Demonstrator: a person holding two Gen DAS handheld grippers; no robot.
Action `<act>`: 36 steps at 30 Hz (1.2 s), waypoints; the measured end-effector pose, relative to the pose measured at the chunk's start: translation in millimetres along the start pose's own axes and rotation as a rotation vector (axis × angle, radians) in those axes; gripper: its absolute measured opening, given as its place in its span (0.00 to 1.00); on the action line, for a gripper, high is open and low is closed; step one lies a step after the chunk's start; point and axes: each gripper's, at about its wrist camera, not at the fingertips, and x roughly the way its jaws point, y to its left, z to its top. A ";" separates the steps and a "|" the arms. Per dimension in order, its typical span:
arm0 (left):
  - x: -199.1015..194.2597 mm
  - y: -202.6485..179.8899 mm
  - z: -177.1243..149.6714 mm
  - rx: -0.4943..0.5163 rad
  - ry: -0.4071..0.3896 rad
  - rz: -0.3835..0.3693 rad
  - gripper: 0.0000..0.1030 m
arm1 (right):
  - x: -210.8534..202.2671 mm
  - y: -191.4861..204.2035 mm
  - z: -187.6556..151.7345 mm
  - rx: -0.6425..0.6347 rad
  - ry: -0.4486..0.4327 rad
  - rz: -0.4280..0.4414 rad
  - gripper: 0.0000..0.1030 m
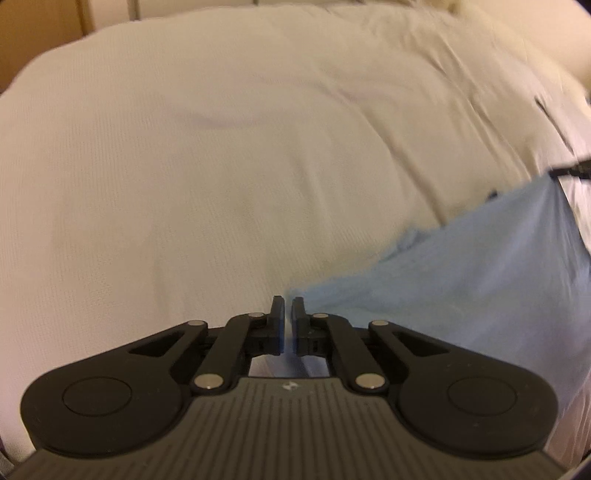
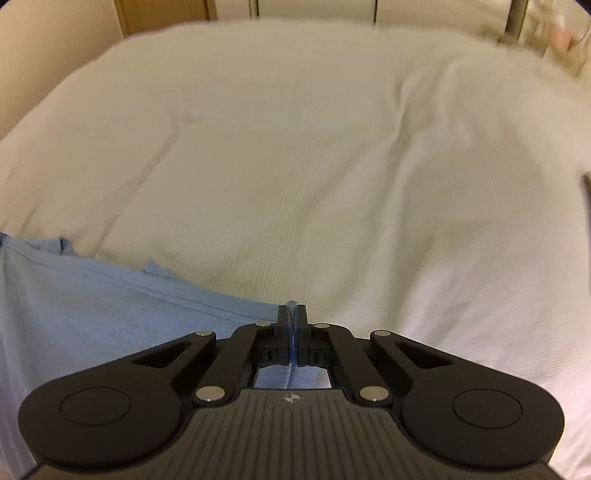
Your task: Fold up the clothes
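A light blue garment (image 1: 461, 280) is stretched between my two grippers above a white bed. In the left wrist view my left gripper (image 1: 288, 301) is shut on one edge of the cloth, which spreads off to the right toward the tip of my right gripper (image 1: 570, 170) at the frame's edge. In the right wrist view my right gripper (image 2: 291, 309) is shut on the garment (image 2: 92, 306), a strip of blue pinched between its pads, and the cloth hangs off to the left with a hem seam showing.
A white textured bedspread (image 1: 221, 166) fills both views, with soft creases (image 2: 424, 122). Wooden furniture (image 2: 166, 9) and a metal pole (image 2: 517, 14) stand beyond the far edge of the bed.
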 end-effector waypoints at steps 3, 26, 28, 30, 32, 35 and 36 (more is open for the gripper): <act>12.9 8.7 -0.4 -0.040 0.025 0.010 0.00 | -11.1 -3.7 -1.9 0.021 -0.025 -0.010 0.00; 26.6 -8.2 -21.6 -0.056 0.149 0.038 0.15 | 2.8 57.7 -67.8 -0.030 0.176 0.073 0.16; 12.9 -10.5 -22.2 -0.020 0.141 0.042 0.15 | -3.3 51.7 -79.4 -0.001 0.195 0.038 0.17; -0.9 -12.7 -22.8 0.015 0.133 0.045 0.16 | -16.9 46.2 -86.7 0.032 0.194 -0.016 0.25; -14.6 -15.0 -23.4 0.051 0.125 0.048 0.19 | -32.3 42.2 -92.5 0.068 0.192 -0.061 0.27; -34.3 -20.4 -27.1 0.101 0.115 0.040 0.24 | -59.8 46.9 -103.9 0.117 0.170 -0.077 0.28; -39.1 -23.2 -30.1 0.113 0.114 0.034 0.26 | -67.7 50.6 -107.4 0.128 0.161 -0.079 0.29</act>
